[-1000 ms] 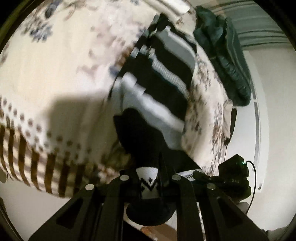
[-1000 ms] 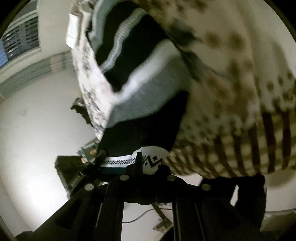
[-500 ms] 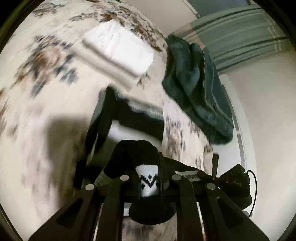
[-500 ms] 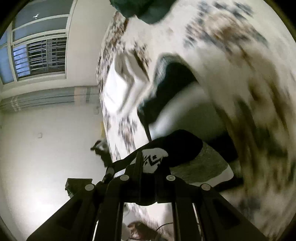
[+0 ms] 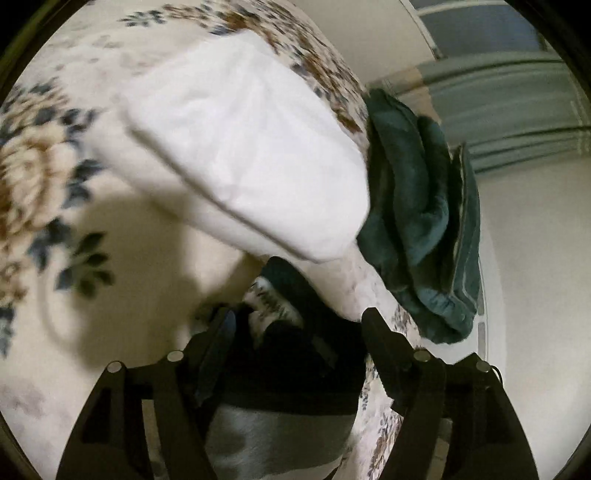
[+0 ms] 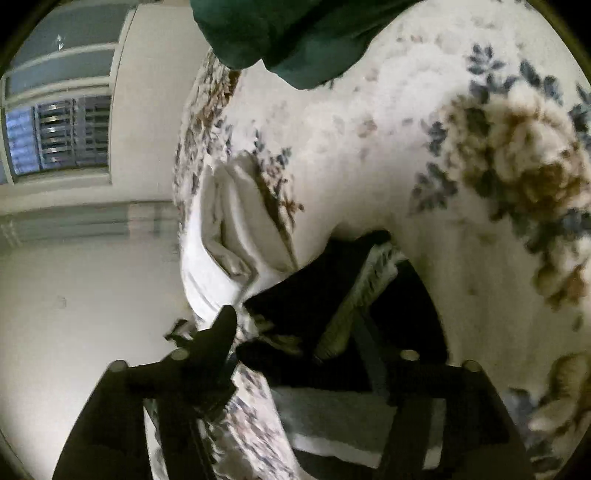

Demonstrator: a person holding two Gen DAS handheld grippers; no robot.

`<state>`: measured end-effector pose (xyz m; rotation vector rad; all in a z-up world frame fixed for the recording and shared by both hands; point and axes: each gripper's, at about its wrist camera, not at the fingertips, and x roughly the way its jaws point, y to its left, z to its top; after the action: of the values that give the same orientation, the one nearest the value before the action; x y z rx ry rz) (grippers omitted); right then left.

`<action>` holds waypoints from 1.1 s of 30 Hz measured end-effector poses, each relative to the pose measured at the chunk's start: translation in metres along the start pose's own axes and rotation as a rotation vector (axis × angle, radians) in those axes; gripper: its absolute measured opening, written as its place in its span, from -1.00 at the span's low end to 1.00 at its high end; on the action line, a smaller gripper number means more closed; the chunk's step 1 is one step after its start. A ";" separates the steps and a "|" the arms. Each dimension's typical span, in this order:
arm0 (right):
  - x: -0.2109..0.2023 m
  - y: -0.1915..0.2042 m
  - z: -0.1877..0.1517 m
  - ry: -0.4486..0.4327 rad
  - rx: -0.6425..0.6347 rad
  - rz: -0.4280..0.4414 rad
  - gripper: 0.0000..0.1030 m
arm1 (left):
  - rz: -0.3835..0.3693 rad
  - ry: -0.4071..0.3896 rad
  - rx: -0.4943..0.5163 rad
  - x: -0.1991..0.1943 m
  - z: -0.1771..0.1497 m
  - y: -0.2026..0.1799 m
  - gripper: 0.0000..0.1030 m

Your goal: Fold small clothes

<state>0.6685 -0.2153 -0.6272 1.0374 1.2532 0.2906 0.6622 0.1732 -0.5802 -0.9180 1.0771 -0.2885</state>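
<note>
On the floral bedspread [image 5: 55, 229], striped sweater [image 5: 291, 362] newly released, both hand-held grippers now spread.

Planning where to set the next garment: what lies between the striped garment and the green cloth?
In the left wrist view, the folded white cloth sits between them, its far edge meeting the green cloth, with the striped garment just below its near corner.

We lose the striped sweater [image 5: 280, 424] past the left wrist view's bottom edge. In the right wrist view the green garment [image 6: 295, 33] is cut by the top edge, and the bedspread's [image 6: 517, 166] flowers blur.
</note>
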 end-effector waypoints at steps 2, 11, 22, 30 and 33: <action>-0.011 -0.005 -0.008 0.013 -0.032 -0.055 0.32 | 0.023 -0.013 0.000 -0.013 -0.011 0.007 0.34; -0.017 -0.031 -0.019 0.202 -0.274 -0.321 0.45 | 0.140 -0.020 -0.068 -0.073 -0.135 0.047 0.34; 0.080 -0.046 0.052 0.561 -0.331 -0.164 0.76 | -0.169 -0.116 -0.398 -0.008 -0.248 0.081 0.56; 0.135 -0.039 0.050 0.667 -0.379 -0.053 0.57 | -0.164 -0.310 -0.478 0.027 -0.225 0.078 0.30; 0.134 -0.040 0.031 0.657 -0.379 -0.018 -0.40 | -0.122 -0.292 -0.458 0.012 -0.206 0.072 -0.46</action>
<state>0.7284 -0.1590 -0.7451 0.6120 1.7028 0.8688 0.4776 0.1072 -0.6760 -1.3915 0.8282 -0.0003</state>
